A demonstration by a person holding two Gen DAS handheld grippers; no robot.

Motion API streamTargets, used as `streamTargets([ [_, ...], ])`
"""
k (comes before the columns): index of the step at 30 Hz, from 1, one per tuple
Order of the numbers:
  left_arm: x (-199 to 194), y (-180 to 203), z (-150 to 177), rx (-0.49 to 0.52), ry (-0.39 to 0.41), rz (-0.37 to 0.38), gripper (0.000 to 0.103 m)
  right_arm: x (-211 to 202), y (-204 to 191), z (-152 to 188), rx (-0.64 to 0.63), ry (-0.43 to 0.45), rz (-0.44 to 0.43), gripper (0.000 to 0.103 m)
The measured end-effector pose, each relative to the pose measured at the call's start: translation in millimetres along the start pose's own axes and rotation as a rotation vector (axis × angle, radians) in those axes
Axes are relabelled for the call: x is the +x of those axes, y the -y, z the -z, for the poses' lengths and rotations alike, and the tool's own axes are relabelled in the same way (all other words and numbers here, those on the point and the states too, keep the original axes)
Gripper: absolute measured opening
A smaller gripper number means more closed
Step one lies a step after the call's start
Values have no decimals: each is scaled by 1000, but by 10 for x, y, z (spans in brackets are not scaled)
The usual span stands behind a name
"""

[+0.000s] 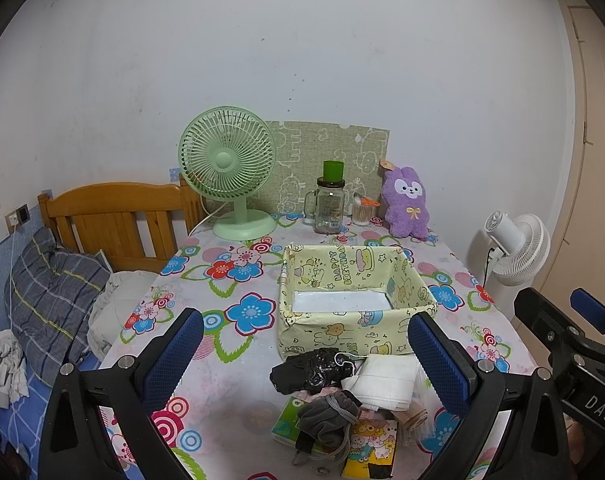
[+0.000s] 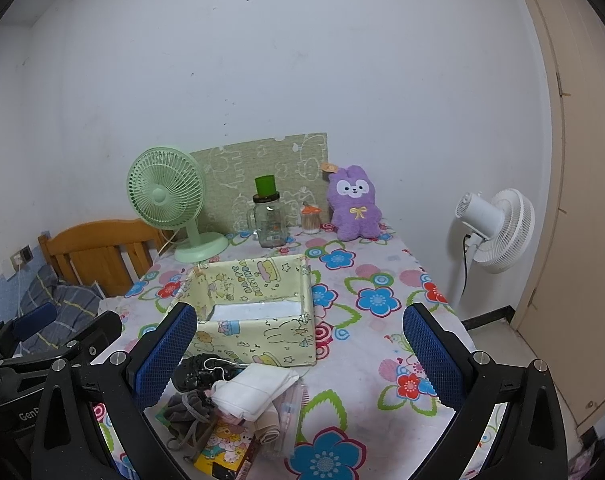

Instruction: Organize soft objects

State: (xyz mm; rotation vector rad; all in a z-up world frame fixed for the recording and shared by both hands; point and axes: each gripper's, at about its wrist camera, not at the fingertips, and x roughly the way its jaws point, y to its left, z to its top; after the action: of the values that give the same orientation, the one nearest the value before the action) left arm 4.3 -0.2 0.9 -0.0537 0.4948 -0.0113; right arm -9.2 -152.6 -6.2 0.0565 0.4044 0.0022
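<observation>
From the left wrist camera, the left gripper (image 1: 304, 360) hangs above the near end of the table (image 1: 230, 392), its blue pads wide apart and holding nothing. Between them lies a heap of soft things: a black bag (image 1: 310, 370), a folded white cloth (image 1: 386, 382) and a grey pouch (image 1: 328, 418) on tissue packs. The yellow box (image 1: 342, 334) stands just behind the heap, open-topped.

From the right wrist camera, the right gripper (image 2: 300, 356) is likewise spread wide and empty. The heap sits by its left pad, the white cloth (image 2: 254, 394) on top, touching the box's (image 2: 262, 340) front wall. A purple plush rabbit (image 2: 356, 208) leans against the back wall.
</observation>
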Motion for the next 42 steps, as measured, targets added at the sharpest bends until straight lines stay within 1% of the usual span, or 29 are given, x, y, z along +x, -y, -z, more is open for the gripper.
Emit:
streamTargets([
  [12, 9, -8, 2, 6, 1, 1, 102, 4, 0, -18, 2, -7, 15, 103],
  [17, 43, 7, 28, 13, -4, -1, 100, 29, -1, -14, 4, -13, 18, 103],
  [22, 74, -43, 45, -17, -1, 12, 98, 72, -15, -4, 0, -23, 25, 103],
  [26, 120, -36, 78, -16, -9, 3, 98, 106, -43, 10, -7, -31, 24, 103],
  [35, 332, -9, 214, 9, -69, -6, 95, 297, -68, 102, 3, -73, 13, 102],
  [42, 452, 6, 346, 32, -92, -6, 95, 504, -125, 218, -9, -121, -7, 101],
])
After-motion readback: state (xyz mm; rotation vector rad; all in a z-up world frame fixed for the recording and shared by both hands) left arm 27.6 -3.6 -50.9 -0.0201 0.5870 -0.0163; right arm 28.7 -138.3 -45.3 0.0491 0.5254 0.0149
